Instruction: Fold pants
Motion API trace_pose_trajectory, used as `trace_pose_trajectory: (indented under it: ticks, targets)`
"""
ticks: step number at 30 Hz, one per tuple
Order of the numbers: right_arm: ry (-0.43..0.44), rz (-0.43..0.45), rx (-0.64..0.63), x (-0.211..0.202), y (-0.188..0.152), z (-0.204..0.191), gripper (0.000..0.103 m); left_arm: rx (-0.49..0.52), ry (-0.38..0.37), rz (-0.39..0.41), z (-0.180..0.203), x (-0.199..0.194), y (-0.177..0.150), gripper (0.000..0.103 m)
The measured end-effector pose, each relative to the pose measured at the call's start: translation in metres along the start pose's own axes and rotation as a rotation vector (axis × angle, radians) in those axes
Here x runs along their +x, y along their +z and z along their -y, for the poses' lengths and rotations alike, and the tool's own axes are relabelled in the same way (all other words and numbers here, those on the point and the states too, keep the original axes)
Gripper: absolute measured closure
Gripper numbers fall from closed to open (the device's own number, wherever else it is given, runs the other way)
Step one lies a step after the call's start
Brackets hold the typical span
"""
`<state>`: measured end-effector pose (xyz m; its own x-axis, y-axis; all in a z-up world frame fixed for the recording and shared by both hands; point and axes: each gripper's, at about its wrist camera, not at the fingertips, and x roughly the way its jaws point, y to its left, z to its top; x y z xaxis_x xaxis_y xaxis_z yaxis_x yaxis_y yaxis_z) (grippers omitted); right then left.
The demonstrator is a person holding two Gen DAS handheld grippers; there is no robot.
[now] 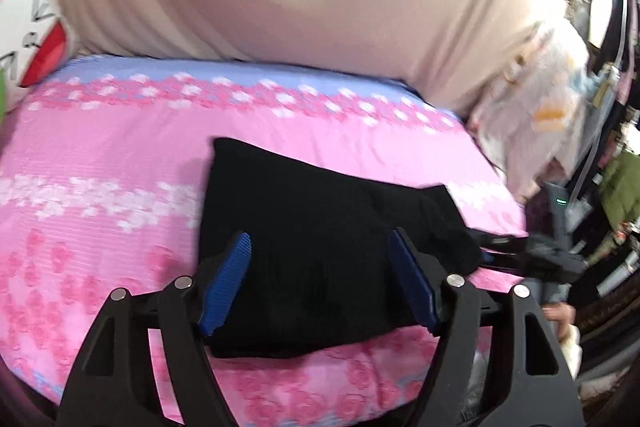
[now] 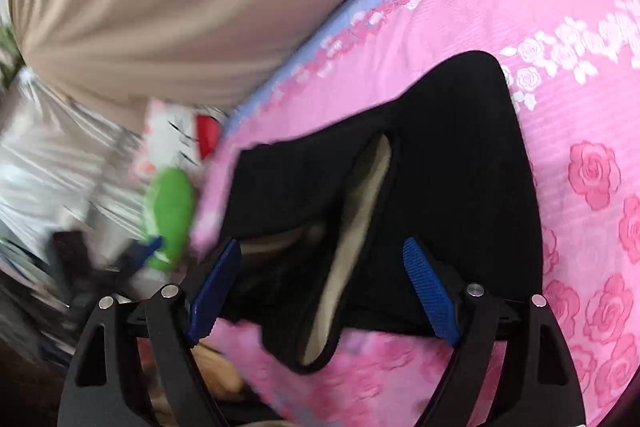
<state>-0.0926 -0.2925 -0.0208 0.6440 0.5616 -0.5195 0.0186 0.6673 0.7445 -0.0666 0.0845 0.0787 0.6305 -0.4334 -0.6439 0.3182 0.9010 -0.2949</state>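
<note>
The black pants [image 1: 320,235] are lying folded on the pink bedsheet [image 1: 100,187]. Both the left gripper [image 1: 320,251] and right gripper [image 2: 322,255] are hovering spread above them, gripping nothing. Only the right wrist view is showing their pale lining [image 2: 360,195].

Bright, even light; glare upper right, left view; motion blur; fisheye edges dark.

Black pants [image 1: 320,227] on pink bed [image 1: 100,163]

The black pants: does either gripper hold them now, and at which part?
Nothing is held. The left gripper and the right gripper both stand open above the folded black pants on the pink bedspread.
</note>
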Motion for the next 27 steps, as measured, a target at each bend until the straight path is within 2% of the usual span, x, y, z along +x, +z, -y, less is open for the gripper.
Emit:
trace_pose_trajectory:
  ticks: [2, 4, 7, 9, 10, 11, 12, 13, 14, 16, 19, 22, 24, 25, 26, 27]
  targets:
    - [0.059, 0.004, 0.018, -0.005, 0.003, -0.005, 0.021, -0.003, 0.054, 0.009, -0.008, 0.002, 0.001, 0.034]
    - [0.061, -0.018, 0.038, 0.001, 0.004, -0.009, 0.021, 0.000, 0.103, 0.009, -0.012, 0.010, 0.000, 0.034]
    - [-0.001, -0.067, 0.050, 0.013, -0.001, -0.005, 0.021, 0.010, 0.127, -0.008, -0.014, 0.022, -0.004, 0.033]
    - [-0.011, -0.092, 0.039, 0.028, -0.004, -0.010, 0.026, 0.023, 0.138, -0.024, -0.013, 0.030, -0.006, 0.033]
    - [-0.017, -0.101, 0.028, 0.038, -0.007, -0.016, 0.033, 0.035, 0.156, -0.029, -0.011, 0.033, -0.007, 0.033]
    - [-0.039, -0.107, 0.008, 0.046, -0.008, -0.020, 0.047, 0.046, 0.172, -0.029, -0.012, 0.035, -0.009, 0.034]
    - [-0.071, -0.113, -0.021, 0.053, -0.009, -0.024, 0.056, 0.056, 0.189, -0.027, -0.011, 0.036, -0.009, 0.034]
    - [-0.108, -0.125, -0.053, 0.066, -0.009, -0.030, 0.076, 0.061, 0.197, -0.024, -0.010, 0.037, -0.010, 0.034]
    - [-0.103, -0.136, -0.060, 0.073, -0.006, -0.032, 0.085, 0.059, 0.193, -0.030, -0.011, 0.039, -0.009, 0.033]
    - [-0.111, -0.136, -0.089, 0.079, -0.001, -0.040, 0.087, 0.044, 0.197, -0.034, -0.014, 0.040, -0.007, 0.033]
    - [-0.139, -0.070, -0.224, 0.058, 0.017, -0.078, 0.088, 0.040, 0.210, -0.009, -0.014, 0.032, 0.000, 0.033]
    - [-0.236, 0.029, -0.326, 0.019, 0.034, -0.100, 0.087, 0.047, 0.215, 0.003, -0.011, 0.031, 0.003, 0.033]
    - [-0.364, 0.034, -0.344, 0.007, 0.040, -0.088, 0.086, 0.046, 0.204, -0.016, -0.008, 0.040, 0.001, 0.033]
    - [-0.407, -0.009, -0.327, 0.012, 0.041, -0.071, 0.085, 0.046, 0.204, -0.028, -0.007, 0.045, -0.001, 0.032]
    - [-0.442, -0.044, -0.303, 0.019, 0.041, -0.055, 0.078, 0.047, 0.202, -0.041, -0.006, 0.051, -0.003, 0.033]
    - [-0.477, -0.076, -0.265, 0.029, 0.038, -0.036, 0.076, 0.050, 0.197, -0.054, -0.004, 0.057, -0.005, 0.033]
